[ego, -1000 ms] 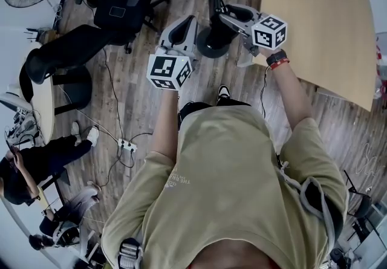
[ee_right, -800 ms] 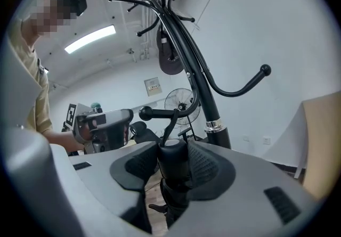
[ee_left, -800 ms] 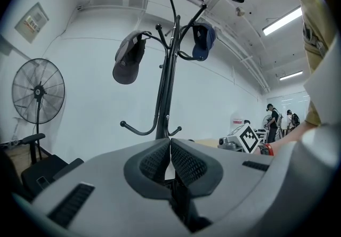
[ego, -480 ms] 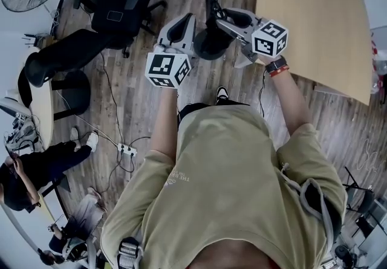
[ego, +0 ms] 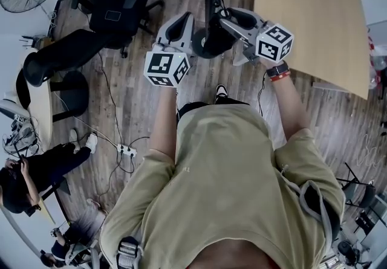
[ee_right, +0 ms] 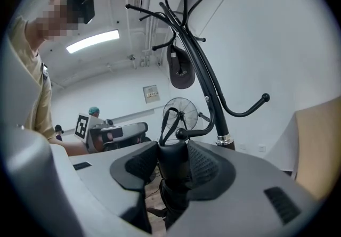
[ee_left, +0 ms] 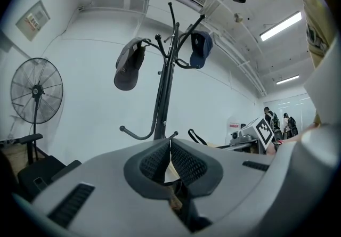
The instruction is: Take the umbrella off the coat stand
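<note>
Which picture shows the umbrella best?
The right gripper view: the black umbrella handle is clamped in the right hand-held gripper, its strap at a coat stand hook. The left gripper view shows only the strap. In the head view I cannot make the umbrella out clearly.

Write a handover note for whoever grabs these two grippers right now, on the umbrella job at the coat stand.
Left gripper: jaws together, nothing held, facing the coat stand.
Right gripper: shut on the umbrella handle, beside a lower hook.
Done: handle gripped.
Left to do: the strap is looped over that hook, so the umbrella is not off yet. Lift the loop clear, then draw the umbrella away.
</note>
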### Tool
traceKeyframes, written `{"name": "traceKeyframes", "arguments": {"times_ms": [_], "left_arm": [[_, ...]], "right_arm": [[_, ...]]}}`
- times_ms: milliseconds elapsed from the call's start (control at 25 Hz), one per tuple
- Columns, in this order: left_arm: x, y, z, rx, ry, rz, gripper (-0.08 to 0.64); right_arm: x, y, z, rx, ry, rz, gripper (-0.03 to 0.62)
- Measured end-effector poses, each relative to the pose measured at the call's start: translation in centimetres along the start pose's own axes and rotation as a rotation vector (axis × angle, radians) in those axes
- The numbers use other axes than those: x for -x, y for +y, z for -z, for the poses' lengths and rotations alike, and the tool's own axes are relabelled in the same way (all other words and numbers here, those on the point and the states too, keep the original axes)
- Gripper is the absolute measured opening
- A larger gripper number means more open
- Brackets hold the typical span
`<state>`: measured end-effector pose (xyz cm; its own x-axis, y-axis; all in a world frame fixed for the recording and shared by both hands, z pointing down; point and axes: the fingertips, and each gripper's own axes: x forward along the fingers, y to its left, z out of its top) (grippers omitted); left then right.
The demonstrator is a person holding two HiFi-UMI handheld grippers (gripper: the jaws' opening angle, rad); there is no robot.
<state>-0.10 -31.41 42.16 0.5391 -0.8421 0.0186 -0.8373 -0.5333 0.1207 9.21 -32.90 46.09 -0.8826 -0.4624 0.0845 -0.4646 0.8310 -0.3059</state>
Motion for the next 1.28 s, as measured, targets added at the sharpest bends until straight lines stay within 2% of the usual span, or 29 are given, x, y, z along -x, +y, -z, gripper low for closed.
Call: {"name": "traceKeyframes", "arguments": {"times_ms": [280,520,680,920,1080,1280], "left_arm": [[1.2,-0.3,-0.3,0.010,0.007,-0.014,0.025],[1.5,-0.9,-0.5,0.005,0.005,-0.009,0.025],[1.5,-1.1,-0.3,0.001,0.020,-0.035,0.025],[1.4,-1.4,0.0,-0.043,0.036,-0.079,0.025],[1.2,-2.1,0.5,-0.052,0.043,-0.083,0.025],[0.7,-3.3,-0.2,-0.080,0.021,-0.077,0.025]], "right_arm": [[2.2,0.4,-1.0,0.033,-0.035,0.184,0.191],[3.1,1.0,-1.6,0.054,-0.047,0.301,0.192],[4.6,0.7,-1.8,0.042,-0.066,0.438,0.192],[6.9,0.3,-2.6,0.112,-0.072,0.623,0.192],[7.8,0.4,-2.9,0.139,-0.081,0.688,0.191],[9.0,-0.5,-2.6,0.070,-0.111,0.727,0.192]]}}
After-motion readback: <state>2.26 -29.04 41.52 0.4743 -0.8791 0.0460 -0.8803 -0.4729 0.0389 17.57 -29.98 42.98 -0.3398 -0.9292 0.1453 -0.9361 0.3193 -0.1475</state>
